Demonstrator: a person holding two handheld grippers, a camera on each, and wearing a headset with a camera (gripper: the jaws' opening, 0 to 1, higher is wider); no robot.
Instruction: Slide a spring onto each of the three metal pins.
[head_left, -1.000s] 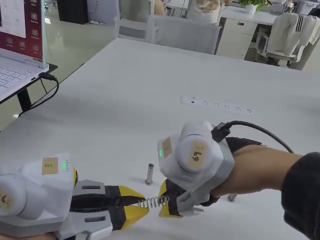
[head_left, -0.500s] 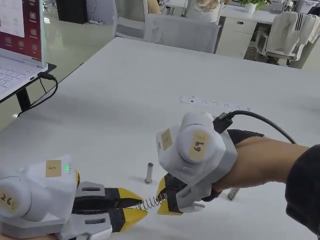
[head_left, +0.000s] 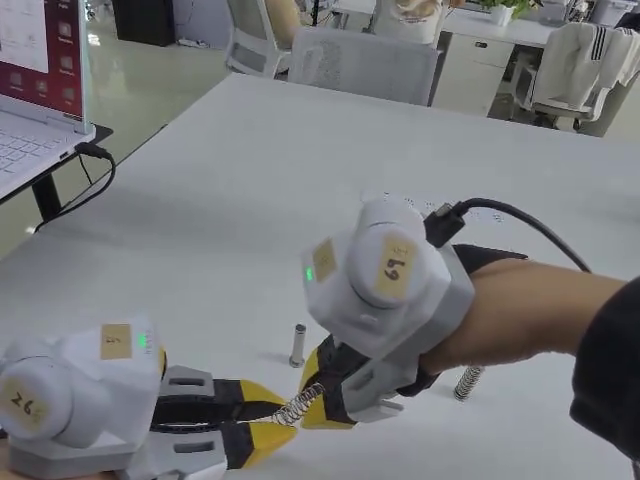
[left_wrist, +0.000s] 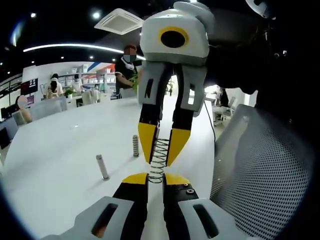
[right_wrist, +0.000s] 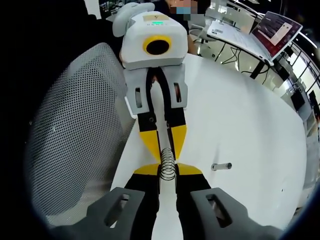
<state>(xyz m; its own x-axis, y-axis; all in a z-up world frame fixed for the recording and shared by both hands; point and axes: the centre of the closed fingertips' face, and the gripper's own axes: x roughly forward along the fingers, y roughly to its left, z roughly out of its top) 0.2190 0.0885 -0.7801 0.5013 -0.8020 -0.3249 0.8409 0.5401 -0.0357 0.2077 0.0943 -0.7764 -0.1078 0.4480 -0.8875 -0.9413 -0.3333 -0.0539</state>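
Observation:
A short coil spring (head_left: 300, 401) hangs in the air, slanting between the two grippers. My left gripper (head_left: 272, 421) at the lower left is shut on its lower end. My right gripper (head_left: 318, 395) comes in from the right and pinches the upper end. In the left gripper view the spring (left_wrist: 160, 148) runs from my own jaws (left_wrist: 156, 179) up into the right gripper's yellow tips. The right gripper view has it (right_wrist: 167, 159) held end-on. A bare metal pin (head_left: 298, 346) stands upright just behind them. Another pin (head_left: 467, 382) at the right wears a spring.
The white table (head_left: 250, 200) stretches away ahead. A laptop (head_left: 30, 100) on a stand with a black cable (head_left: 100, 180) is at the far left. A white power strip (head_left: 430, 208) lies beyond the right gripper. Chairs and desks stand past the far edge.
The right gripper has tipped up and shifted a little left, so the spring now slants upward instead of lying level. The left gripper dropped slightly lower in view.

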